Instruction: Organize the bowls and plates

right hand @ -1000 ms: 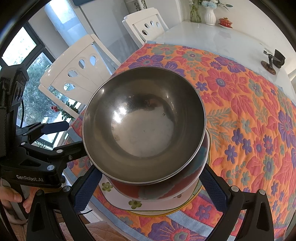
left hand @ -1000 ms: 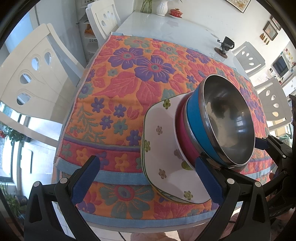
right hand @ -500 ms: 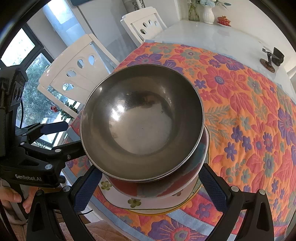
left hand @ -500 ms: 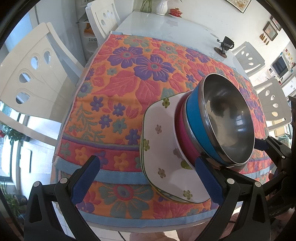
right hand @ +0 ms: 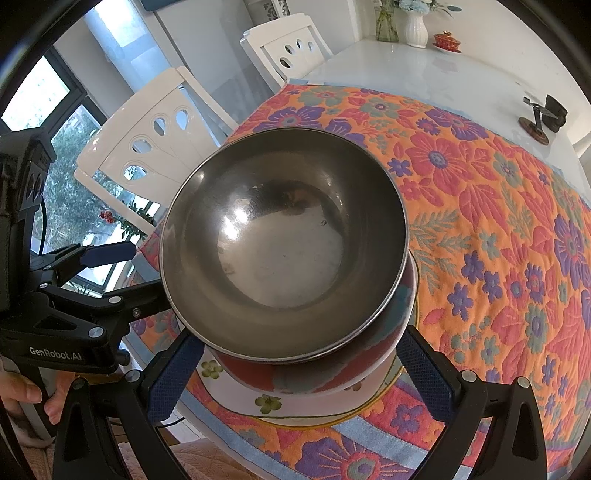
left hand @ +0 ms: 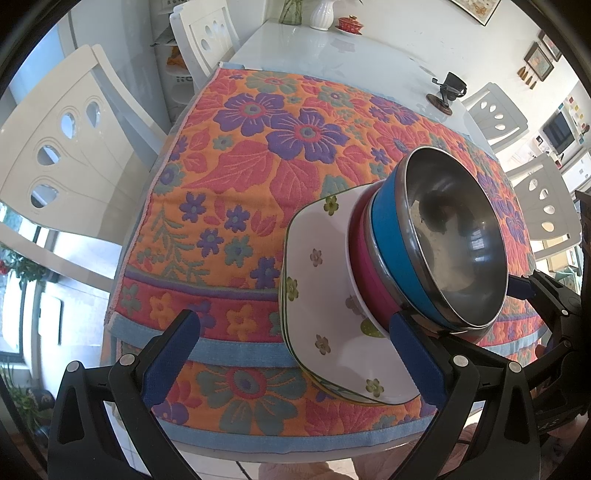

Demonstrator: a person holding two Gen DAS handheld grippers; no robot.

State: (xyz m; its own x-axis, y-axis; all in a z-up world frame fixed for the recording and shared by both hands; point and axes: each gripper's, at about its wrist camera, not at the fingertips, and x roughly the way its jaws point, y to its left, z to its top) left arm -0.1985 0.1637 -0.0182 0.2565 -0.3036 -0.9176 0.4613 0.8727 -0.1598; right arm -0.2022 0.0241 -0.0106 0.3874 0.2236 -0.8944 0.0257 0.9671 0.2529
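Here we are at a long white table [left hand: 369, 55], its near half under a loud floral cloth [left hand: 258, 155] in orange, red and purple with a blue border. Stacked at the near edge: square white plates [left hand: 317, 295] with little flower prints on the cloth, a pink bowl [left hand: 364, 266] on them, a blue bowl [left hand: 391, 251] nested in that, and a steel bowl [right hand: 284, 243] on top, shiny and bare inside.

The left gripper [left hand: 291, 354] hangs just off the table edge, blue-padded fingers spread wide, nothing between them; its right finger sits in front of the stack, but I cannot tell whether it touches. The right gripper [right hand: 295, 373] is spread wide too, its pads either side of the stack's lower part, again no contact I can be sure of. A hand [right hand: 29, 398] wraps the left tool's handle at the lower left of the right wrist view.

Around the room: white chairs [left hand: 66, 147] with teardrop cut-outs along both sides, a window [right hand: 55, 122] with greenery outside, a white vase [right hand: 415, 27] and a small red lidded dish [right hand: 447, 38] at the far end, and a small dark object on a round stand [left hand: 447, 90] on the bare tabletop. Framed pictures [left hand: 539, 61] hang on the far wall.
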